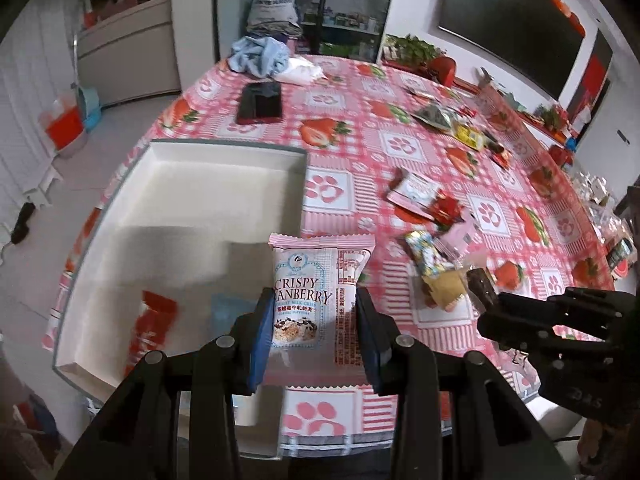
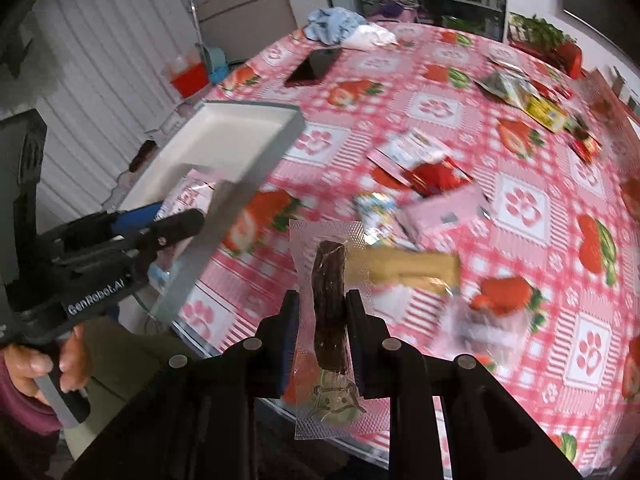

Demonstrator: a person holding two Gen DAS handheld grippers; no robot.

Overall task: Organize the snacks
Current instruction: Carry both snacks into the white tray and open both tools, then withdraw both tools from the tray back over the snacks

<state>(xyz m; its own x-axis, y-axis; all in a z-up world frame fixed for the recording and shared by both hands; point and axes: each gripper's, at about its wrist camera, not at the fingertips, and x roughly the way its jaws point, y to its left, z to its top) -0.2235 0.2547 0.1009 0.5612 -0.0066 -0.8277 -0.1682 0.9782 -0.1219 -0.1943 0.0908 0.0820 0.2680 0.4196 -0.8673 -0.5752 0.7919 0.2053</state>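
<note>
My left gripper (image 1: 314, 300) is shut on a pink and white Crispy Cranberry packet (image 1: 316, 300), held upright at the right edge of a white tray (image 1: 224, 152). The tray holds a red packet (image 1: 154, 328) and a blue one (image 1: 230, 310). My right gripper (image 2: 319, 304) is shut on a clear vacuum pack with a dark brown stick (image 2: 330, 300), held above the table's near edge. The right gripper also shows in the left wrist view (image 1: 486, 292). The left gripper shows at the left of the right wrist view (image 2: 160, 220) beside the tray (image 2: 240, 120).
A strawberry-pattern tablecloth (image 1: 400, 148) covers the table. Loose snack packets (image 1: 424, 196) lie in the middle and more packets (image 1: 452, 120) lie at the far right. A dark phone (image 1: 260, 102), a blue cloth (image 1: 260, 54) and a white bag (image 1: 298, 70) lie at the far end.
</note>
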